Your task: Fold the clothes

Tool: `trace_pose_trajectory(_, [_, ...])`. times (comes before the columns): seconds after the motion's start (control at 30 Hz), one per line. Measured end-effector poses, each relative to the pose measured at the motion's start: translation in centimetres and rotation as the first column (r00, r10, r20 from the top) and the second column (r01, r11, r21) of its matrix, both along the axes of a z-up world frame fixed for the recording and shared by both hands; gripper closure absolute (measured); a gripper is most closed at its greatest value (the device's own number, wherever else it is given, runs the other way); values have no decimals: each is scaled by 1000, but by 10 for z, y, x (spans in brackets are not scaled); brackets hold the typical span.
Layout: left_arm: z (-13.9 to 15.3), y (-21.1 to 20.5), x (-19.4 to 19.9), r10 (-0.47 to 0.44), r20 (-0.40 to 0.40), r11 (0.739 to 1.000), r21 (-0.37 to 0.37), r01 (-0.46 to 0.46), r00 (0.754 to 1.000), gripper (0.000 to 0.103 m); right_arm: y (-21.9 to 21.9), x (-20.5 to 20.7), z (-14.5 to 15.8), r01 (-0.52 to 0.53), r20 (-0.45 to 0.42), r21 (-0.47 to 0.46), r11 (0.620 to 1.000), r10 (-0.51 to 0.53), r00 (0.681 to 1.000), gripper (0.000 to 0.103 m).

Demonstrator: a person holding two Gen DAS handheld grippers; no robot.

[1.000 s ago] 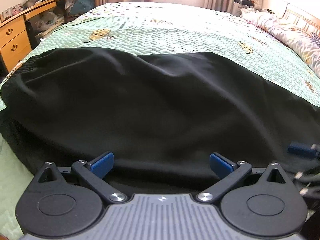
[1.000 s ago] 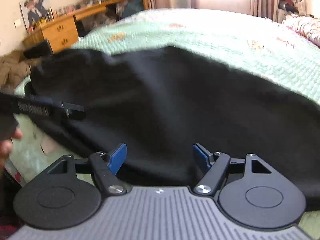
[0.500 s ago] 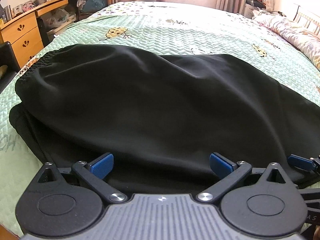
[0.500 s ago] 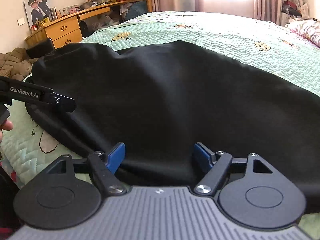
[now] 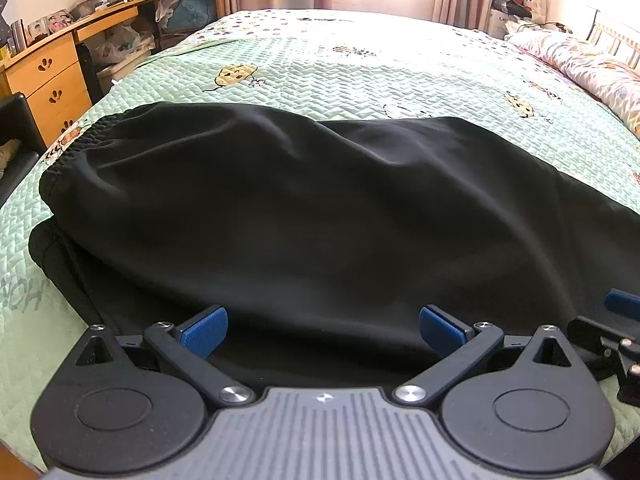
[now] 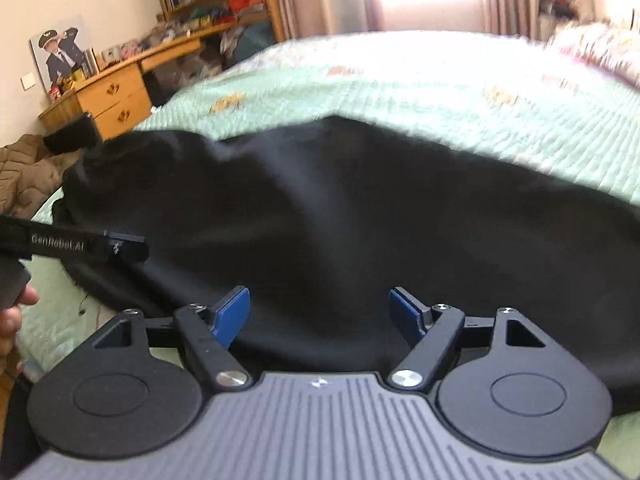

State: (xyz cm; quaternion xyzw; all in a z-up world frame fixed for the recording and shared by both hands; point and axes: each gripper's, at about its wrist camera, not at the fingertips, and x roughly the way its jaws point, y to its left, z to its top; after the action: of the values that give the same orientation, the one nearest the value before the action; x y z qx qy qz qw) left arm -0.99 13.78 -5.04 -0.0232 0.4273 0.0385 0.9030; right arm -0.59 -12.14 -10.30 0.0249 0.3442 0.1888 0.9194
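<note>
Trousers (image 5: 320, 216) just ahead of L gripper (image 5: 323, 330) & R gripper (image 6: 319, 312); both agape, empty.

Black garment (image 5: 304, 216) lies across the green quilt (image 5: 360, 72).

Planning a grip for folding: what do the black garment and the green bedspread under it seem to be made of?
The black garment looks like soft matte knit, probably jersey or fleece: it drapes in smooth folds and has a gathered elastic edge. The green bedspread looks like quilted cotton with stitched zigzag ridges.

Green quilted bed (image 5: 360, 76); black garment (image 5: 304, 216) spread on it.
</note>
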Motion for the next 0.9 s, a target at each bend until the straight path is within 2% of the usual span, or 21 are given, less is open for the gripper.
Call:
trace_pose_trajectory(0.07, [1,-2,0,-2,1,1000,0,2,1000,1,-2,2,-3,10,-6,-7,1000,-10,1000,25])
trace_pose_trajectory(0.17, [2,-6,1,-10,1,1000,1,10,1000,1,-6,7,-23,20,-97,-29,999,-23,995,22])
trace_pose_trajectory(0.23, [3,-9,1,-19,1,1000,3,19,1000,1,-7,-1,-29,0,-50,-37,999,-2,999,20])
trace_pose_trajectory(0.6, [7,-25,-1,-53,1,998,29,53,999,1,-16,-9,-26,-9,-65,7,1000,9,998,16])
trace_pose_trajectory(0.73, [7,-32,3,-71,2,997,41,71,997,1,-23,-10,-13,25,-42,52,998,-23,999,17])
trace_pose_trajectory(0.83, [4,-40,10,-92,4,995,50,92,996,1,-30,-10,-5,56,20,47,997,-57,998,16])
trace_pose_trajectory(0.9, [-1,-46,17,-105,-5,993,48,105,994,1,-34,-7,-10,73,-2,41,996,-73,997,16])
